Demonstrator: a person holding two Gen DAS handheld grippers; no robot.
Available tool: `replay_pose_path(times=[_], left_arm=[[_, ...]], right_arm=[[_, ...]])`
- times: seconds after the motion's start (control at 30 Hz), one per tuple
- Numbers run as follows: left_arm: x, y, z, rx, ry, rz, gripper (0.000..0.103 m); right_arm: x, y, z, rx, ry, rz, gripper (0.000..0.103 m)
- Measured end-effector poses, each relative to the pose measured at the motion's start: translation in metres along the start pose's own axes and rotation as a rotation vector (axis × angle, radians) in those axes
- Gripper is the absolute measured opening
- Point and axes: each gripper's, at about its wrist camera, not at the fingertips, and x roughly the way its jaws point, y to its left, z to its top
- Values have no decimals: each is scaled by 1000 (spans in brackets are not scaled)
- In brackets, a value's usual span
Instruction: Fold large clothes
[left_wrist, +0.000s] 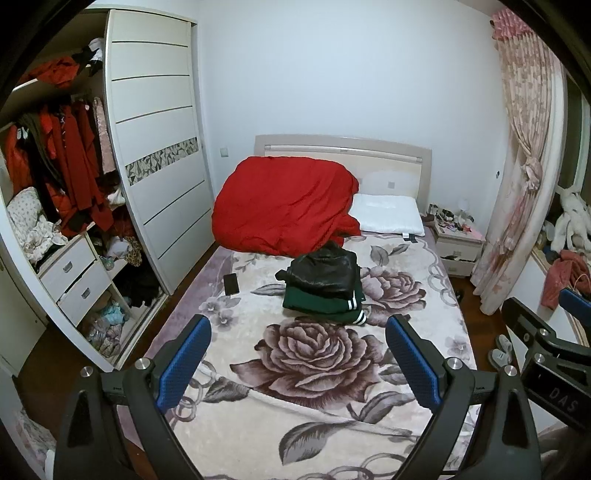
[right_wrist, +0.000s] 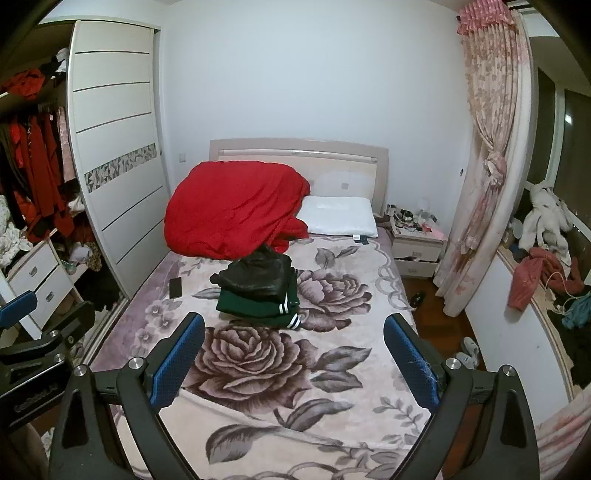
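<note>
both grippers empty above the foot of the bed, folded stack mid-bed.

left gripper (left_wrist: 297, 354) and right gripper (right_wrist: 293, 352) hang with fingers wide apart, holding nothing, well short of the clothes. black leather jacket (left_wrist: 323, 267) sits folded on top of a dark green garment with white stripes (left_wrist: 325, 302), the pile near the middle of the floral blanket (left_wrist: 332, 413), closer to the head end. phone (left_wrist: 231, 284) lies by the bed's left edge; red duvet (left_wrist: 284, 203) and white pillow (left_wrist: 388, 218) crowd the headboard. no unfolded garment on the bed; more clothes hang in the open wardrobe (left_wrist: 74, 166). judgement: next piece needs fetching, then spread flat on the bare foot-end blanket, each gripper pinching a shoulder seam, clear of the stack.
</note>
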Motion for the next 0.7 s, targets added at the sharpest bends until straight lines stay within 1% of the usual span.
replay_pose_path(times=[0.53, 0.67, 0.7], left_arm=[[-1, -1, -2, 1, 1, -4, 97], [-7, -5, 6, 0, -13, 15, 97], [-8, -4, 7, -5, -11, 7, 97]], right_arm=[[-1, -2, -1, -5, 0, -1, 99], [-1, -1, -1, -5, 0, 1, 99], [-2, -2, -2, -4, 0, 2, 99]])
